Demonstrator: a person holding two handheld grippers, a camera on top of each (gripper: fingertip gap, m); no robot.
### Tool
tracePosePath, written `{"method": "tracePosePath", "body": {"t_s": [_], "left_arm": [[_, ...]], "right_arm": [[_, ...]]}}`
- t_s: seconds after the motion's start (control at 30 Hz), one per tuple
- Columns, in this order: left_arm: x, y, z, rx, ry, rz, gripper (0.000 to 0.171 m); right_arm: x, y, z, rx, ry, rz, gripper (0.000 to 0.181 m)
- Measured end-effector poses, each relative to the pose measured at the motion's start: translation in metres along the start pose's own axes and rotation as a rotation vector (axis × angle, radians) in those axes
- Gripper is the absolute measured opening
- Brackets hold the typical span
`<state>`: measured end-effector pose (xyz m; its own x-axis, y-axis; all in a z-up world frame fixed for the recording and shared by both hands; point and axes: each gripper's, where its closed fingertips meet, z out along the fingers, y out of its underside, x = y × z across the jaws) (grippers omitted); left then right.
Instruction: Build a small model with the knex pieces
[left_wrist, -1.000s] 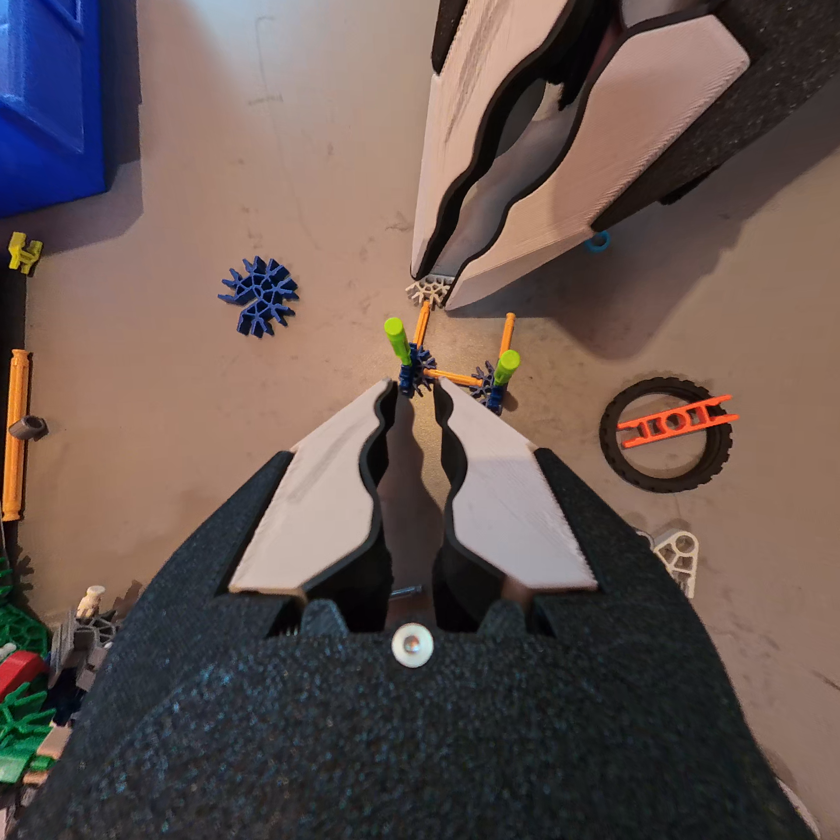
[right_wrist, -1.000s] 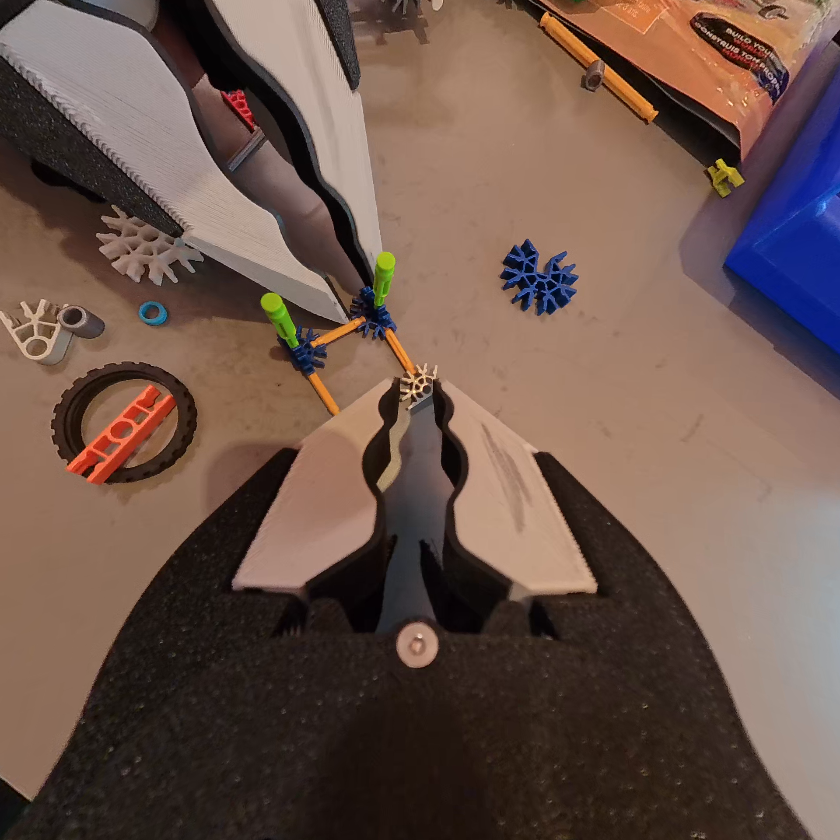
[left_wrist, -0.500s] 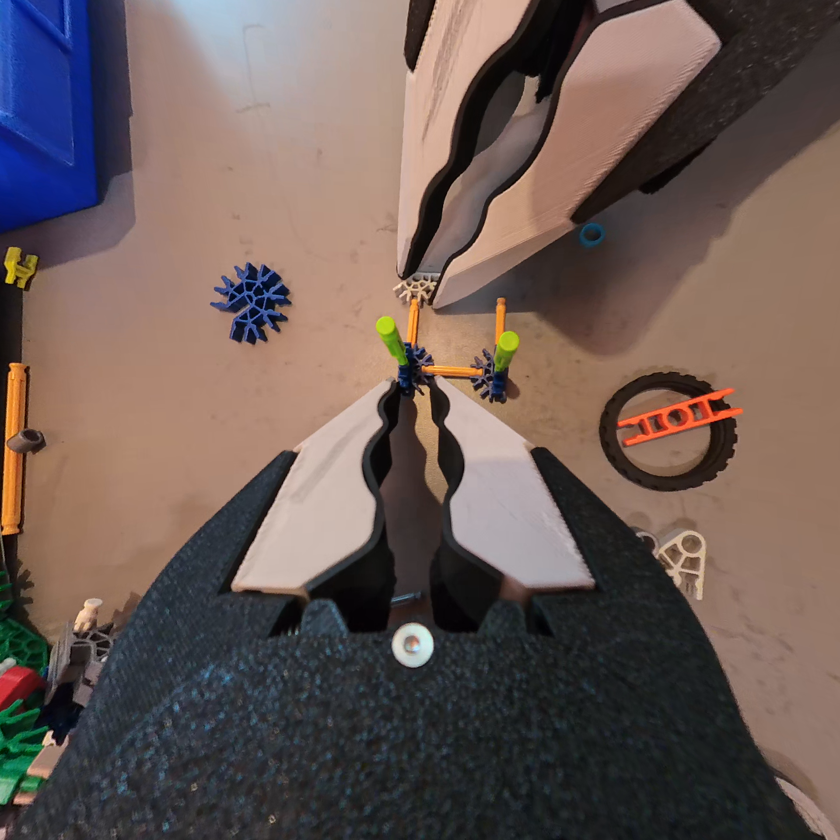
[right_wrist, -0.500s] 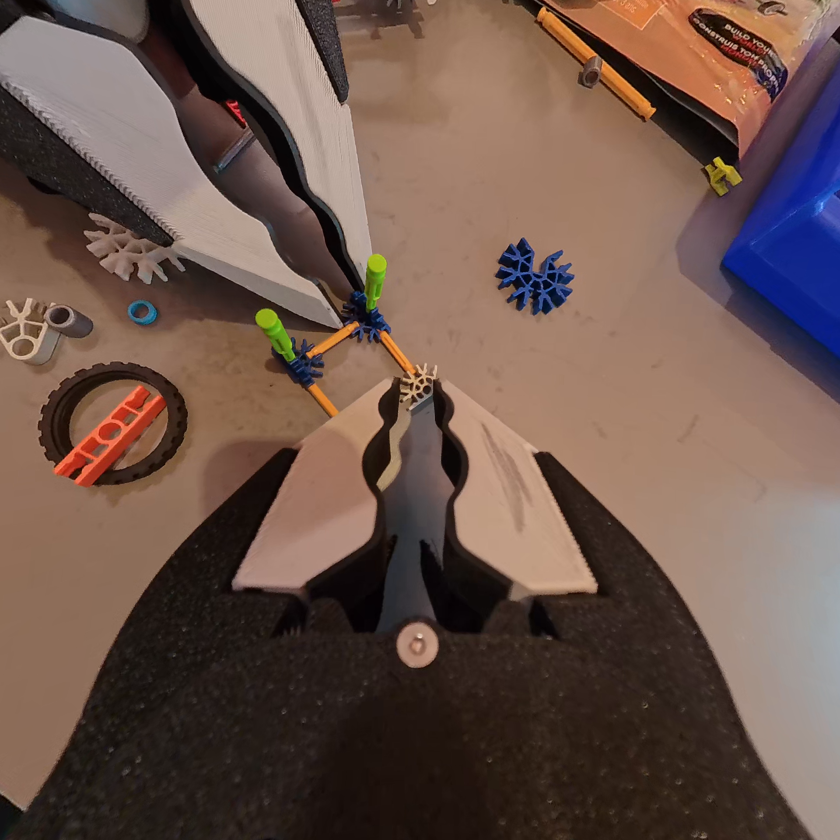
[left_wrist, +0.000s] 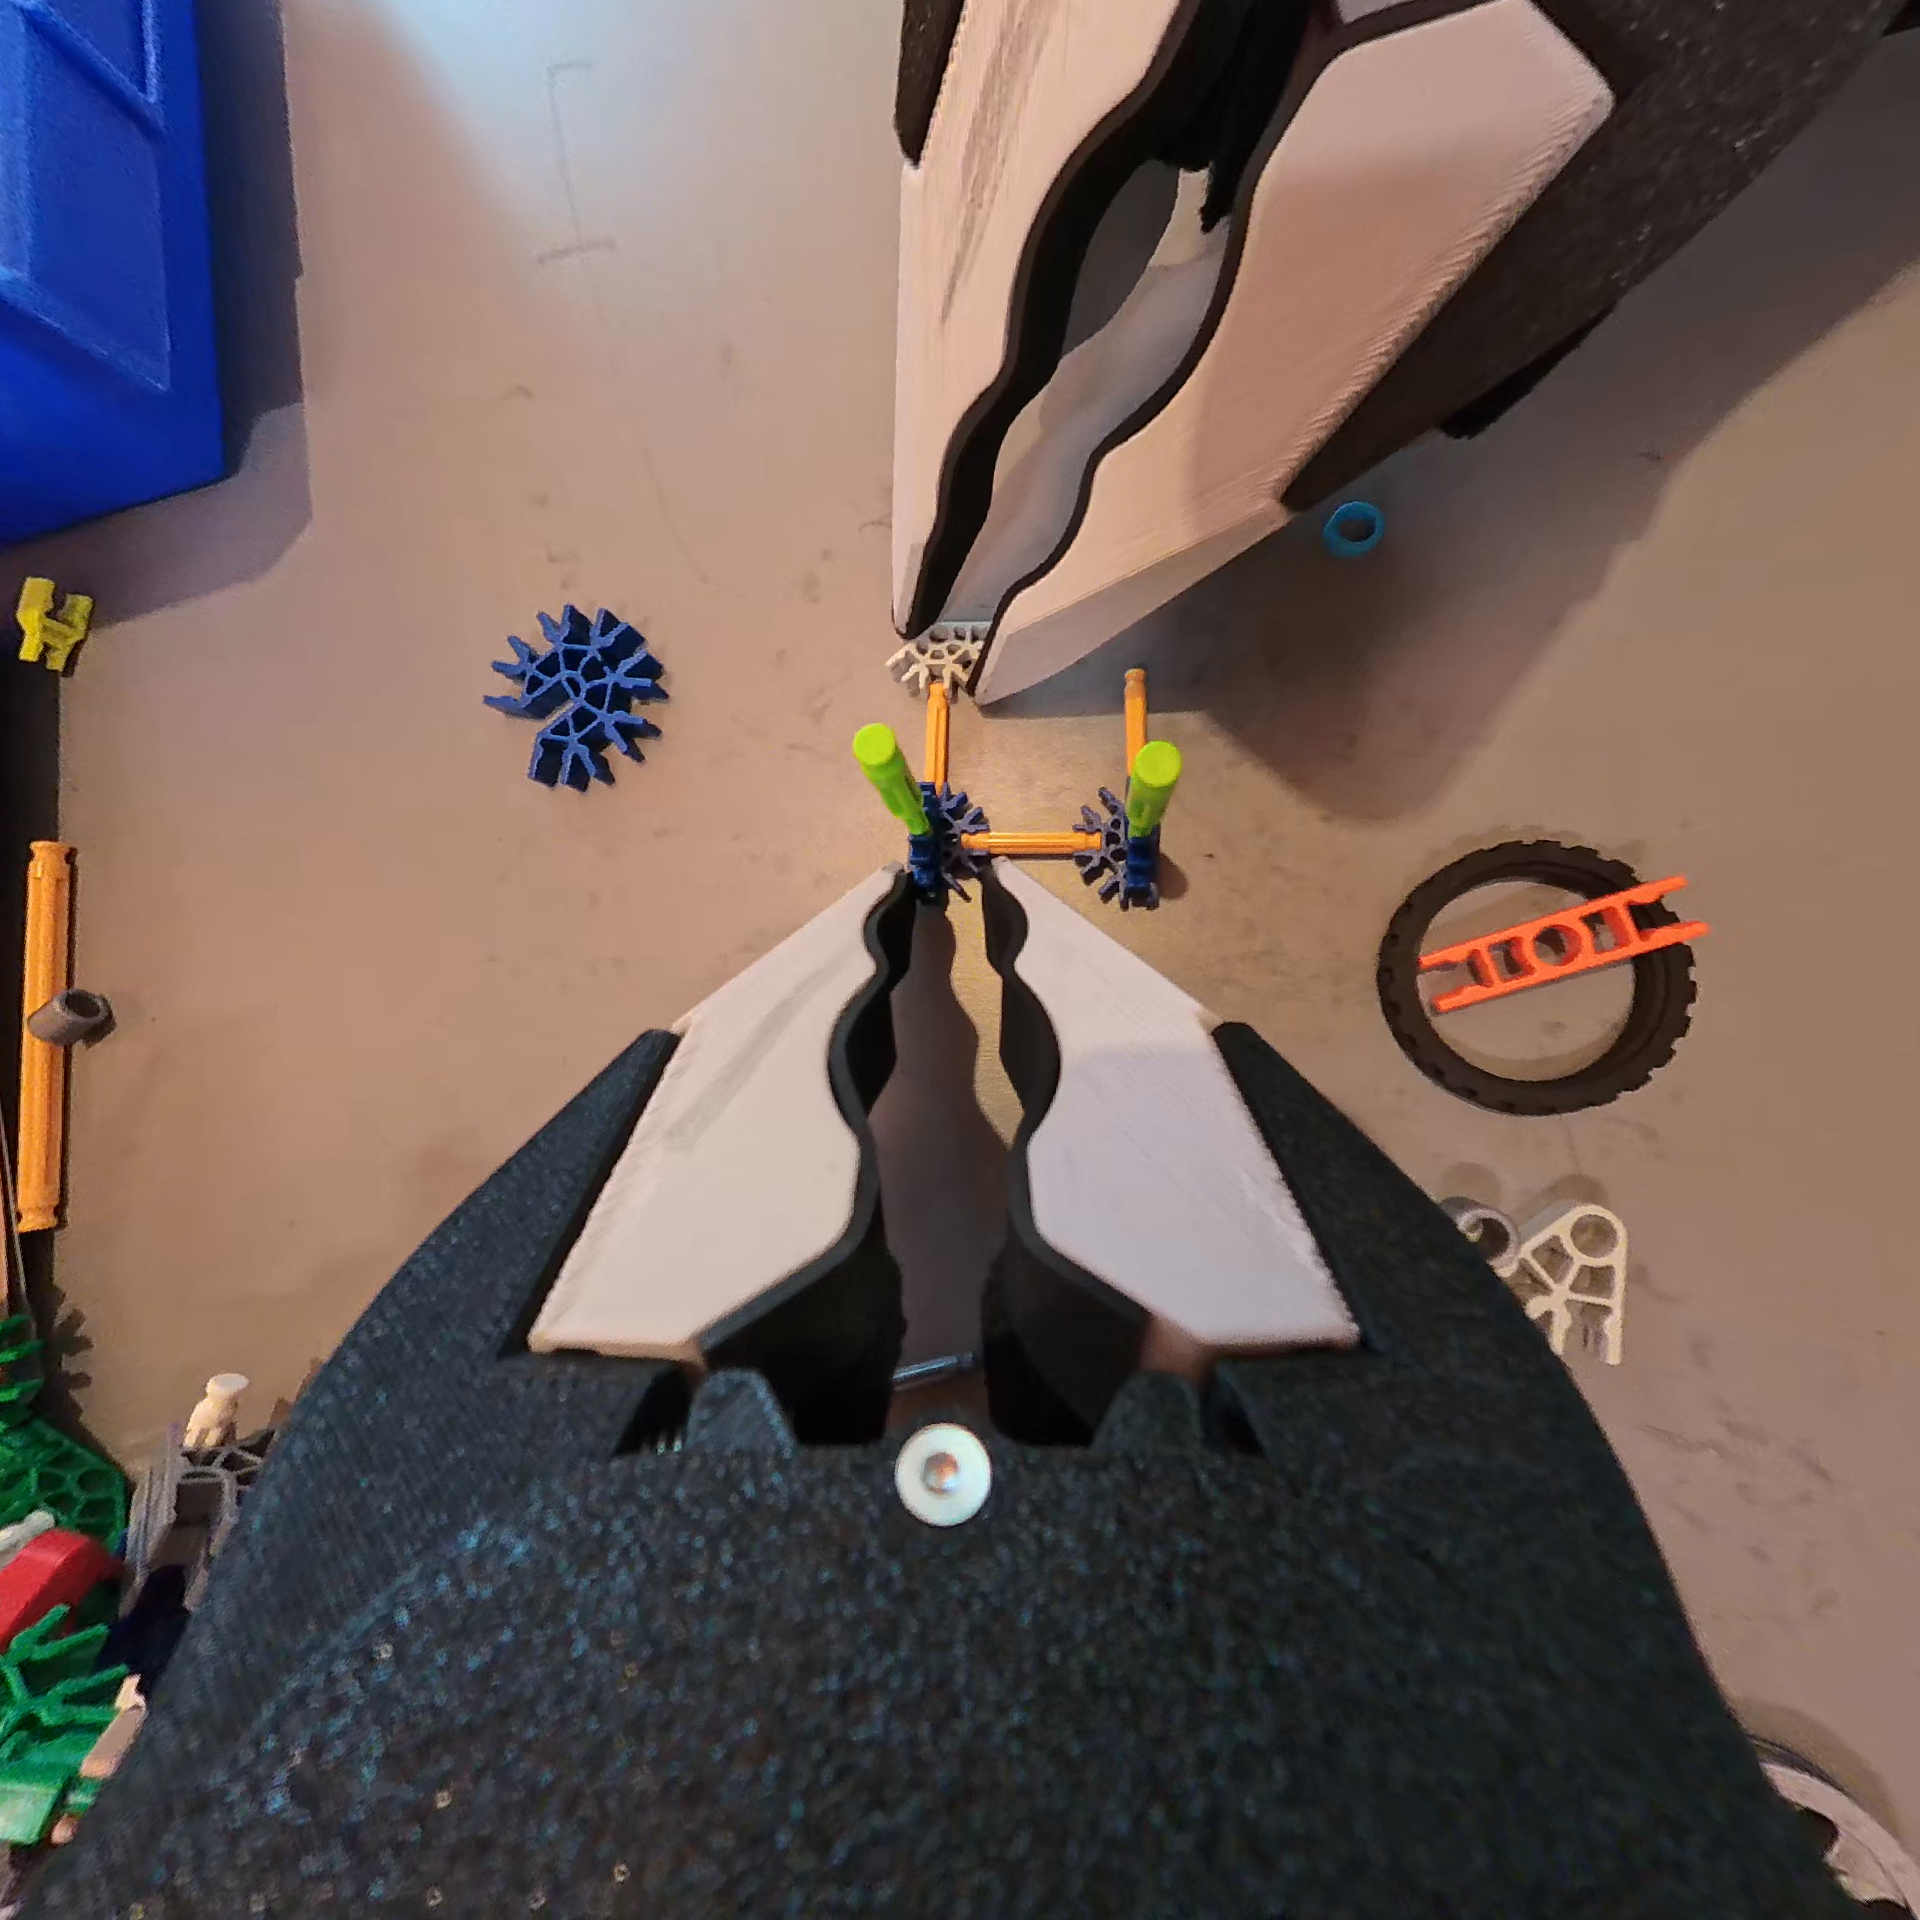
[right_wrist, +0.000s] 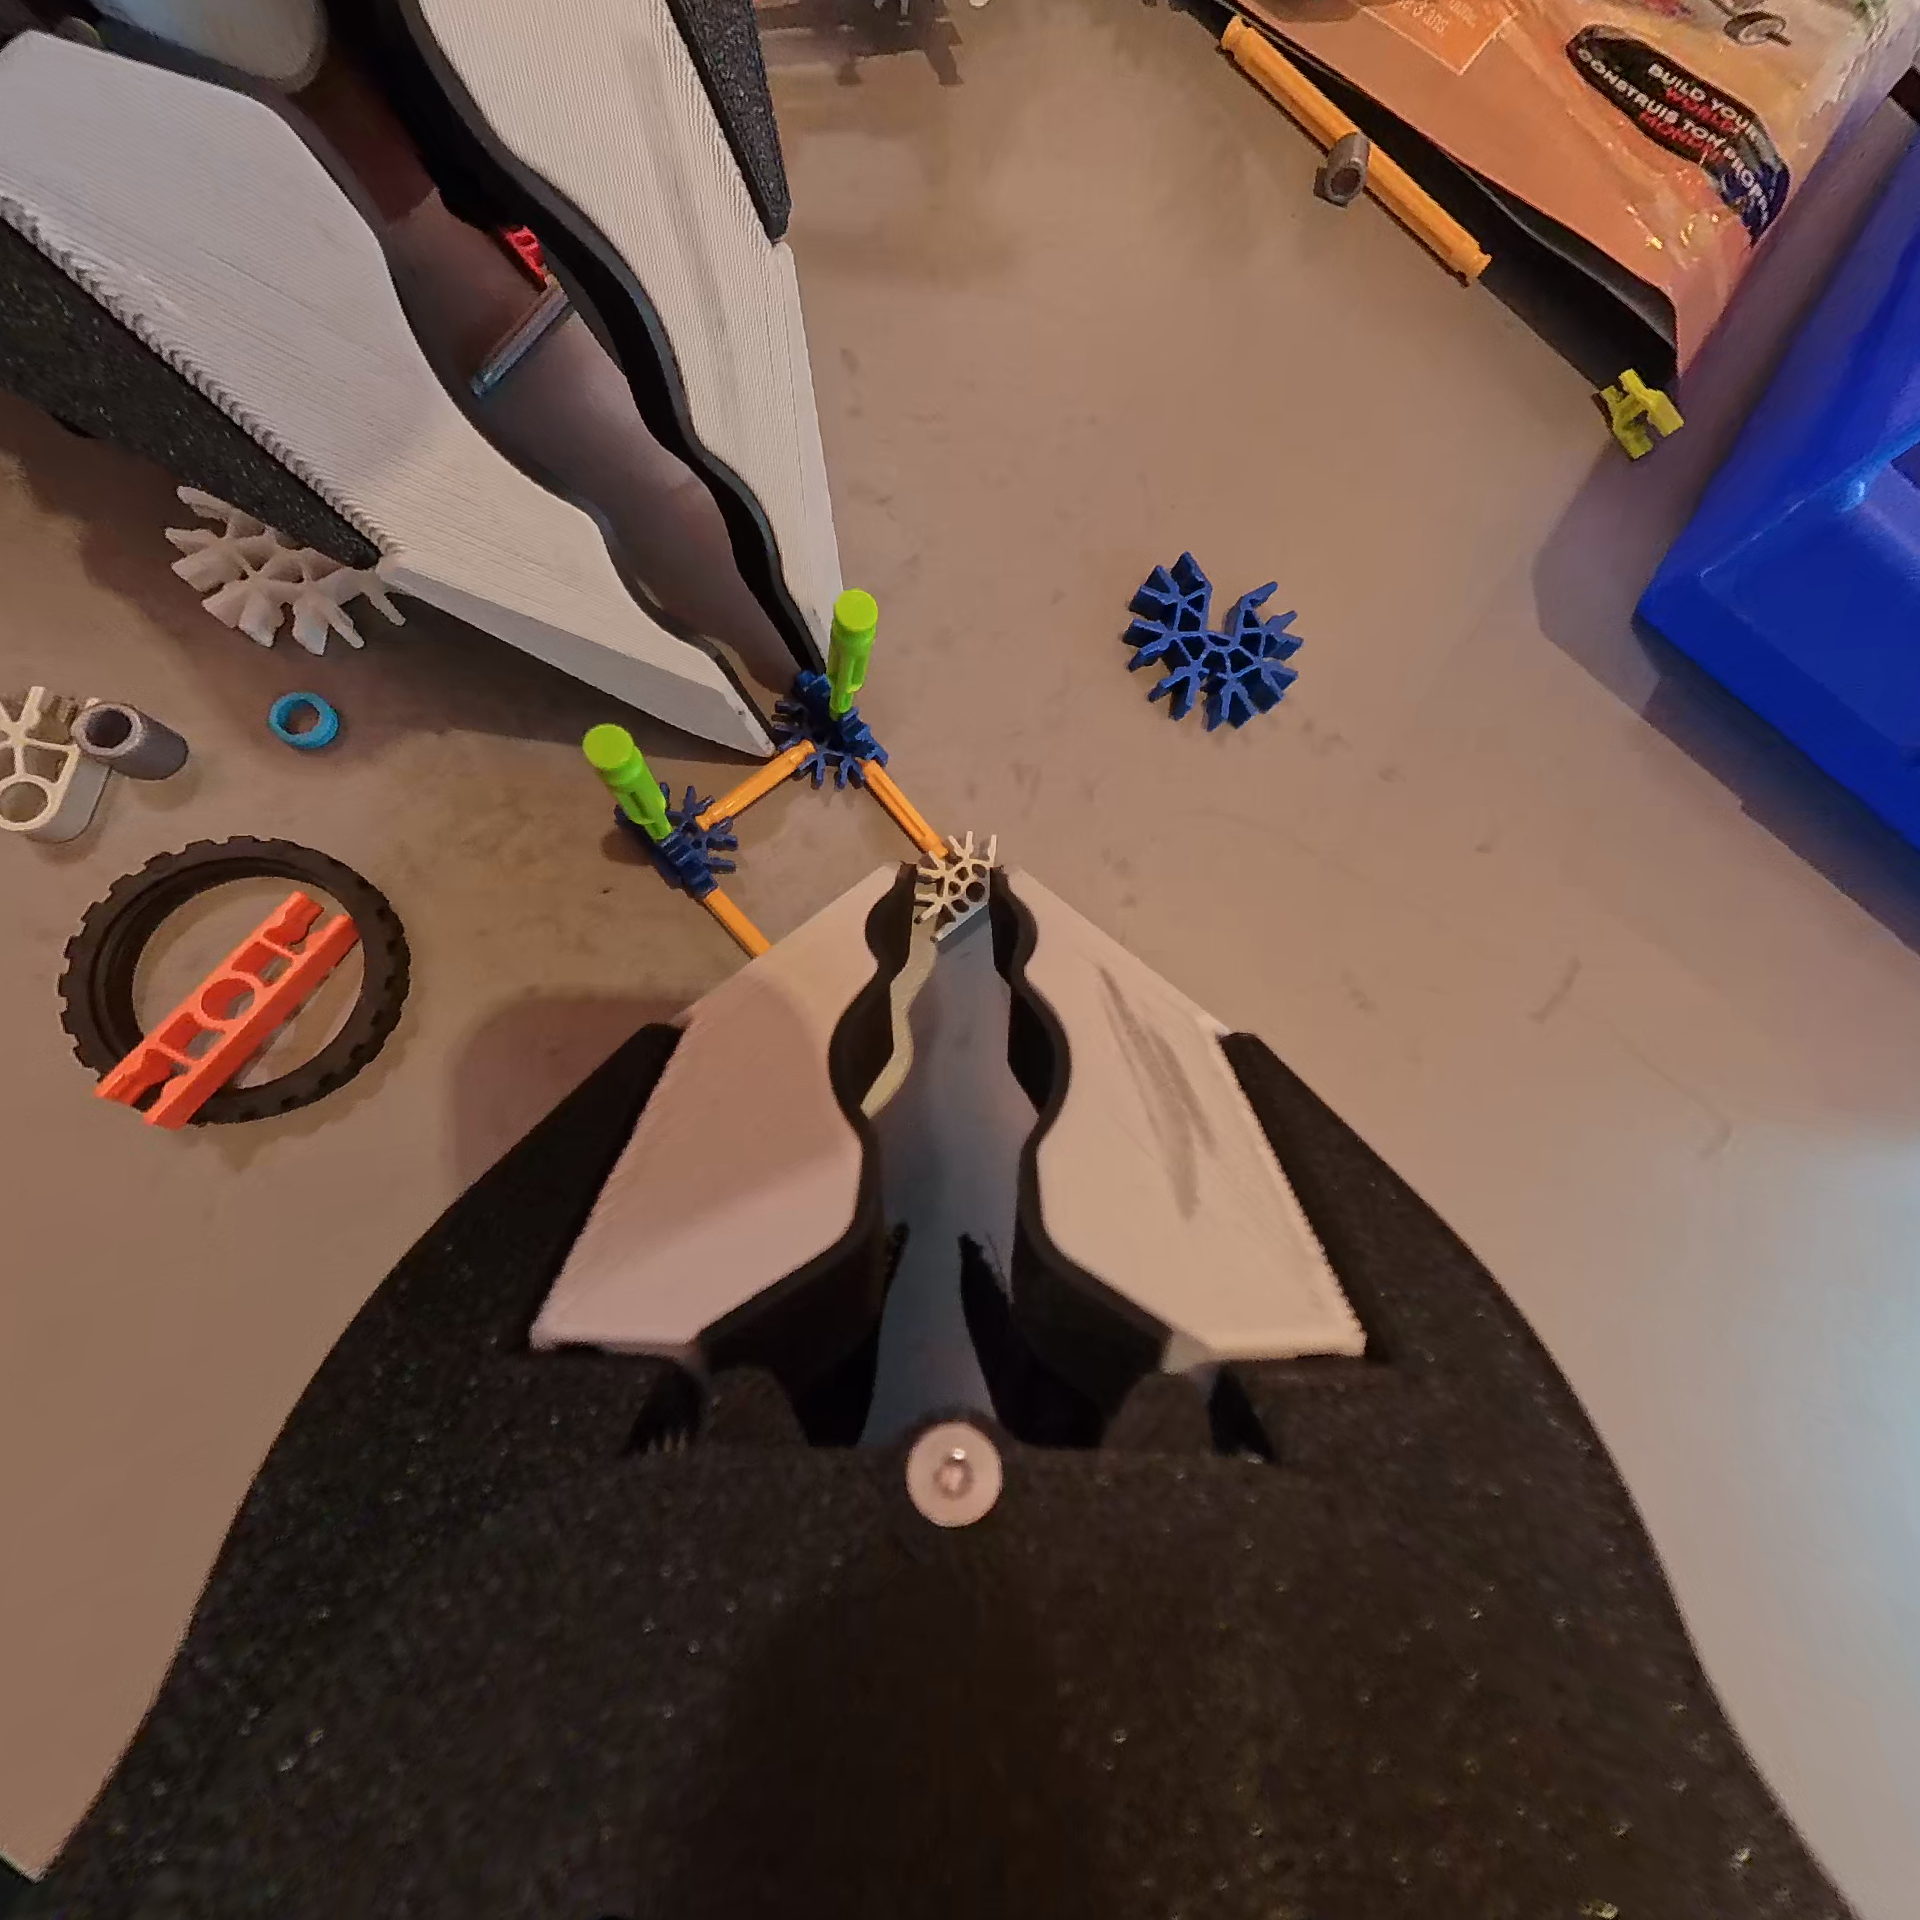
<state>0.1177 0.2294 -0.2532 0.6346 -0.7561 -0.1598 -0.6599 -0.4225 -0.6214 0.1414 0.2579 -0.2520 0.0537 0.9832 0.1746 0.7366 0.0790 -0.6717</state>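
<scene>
A small rod assembly lies on the tan table: two blue connectors (left_wrist: 1122, 847) joined by an orange rod (left_wrist: 1023, 840), each with an upright green rod (left_wrist: 883, 774). My left gripper (left_wrist: 940, 883) is shut on the near-left blue connector (left_wrist: 935, 847); it also shows in the right wrist view (right_wrist: 795, 717). My right gripper (right_wrist: 951, 878) is shut on a small white connector (right_wrist: 954, 878), which sits at the end of an orange rod (right_wrist: 899, 805) from that blue connector. The right gripper also shows in the left wrist view (left_wrist: 951, 644).
A loose blue connector (left_wrist: 577, 696) lies to the left. A black tyre (left_wrist: 1455, 1070) with an orange piece (left_wrist: 1558, 940) lies to the right. A blue bin (left_wrist: 94, 260), a long orange rod (left_wrist: 47, 1029), a light blue ring (left_wrist: 1354, 528) and a pile of parts (left_wrist: 52, 1662) lie around. The tips of one gripper are about 4 cm away from the tips of the other.
The assembly has turned slightly and now lies square to the left gripper. The right gripper with the white connector has shifted a little left, in line with the orange rod. Both grips are unchanged.
</scene>
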Motion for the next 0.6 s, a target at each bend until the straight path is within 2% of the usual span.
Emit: {"method": "tracePosePath", "body": {"t_s": [0.37,0.6], "left_arm": [[0.0,0.0,0.0003,0.005,0.008,-0.008,0.01],[0.0,-0.0001,0.0003,0.006,0.014,-0.005,0.01]], "right_arm": [[0.0003,-0.0004,-0.001,-0.004,-0.009,-0.025,0.014],[-0.0045,-0.005,-0.0047,0.023,-0.084,-0.143,0.014]]}}
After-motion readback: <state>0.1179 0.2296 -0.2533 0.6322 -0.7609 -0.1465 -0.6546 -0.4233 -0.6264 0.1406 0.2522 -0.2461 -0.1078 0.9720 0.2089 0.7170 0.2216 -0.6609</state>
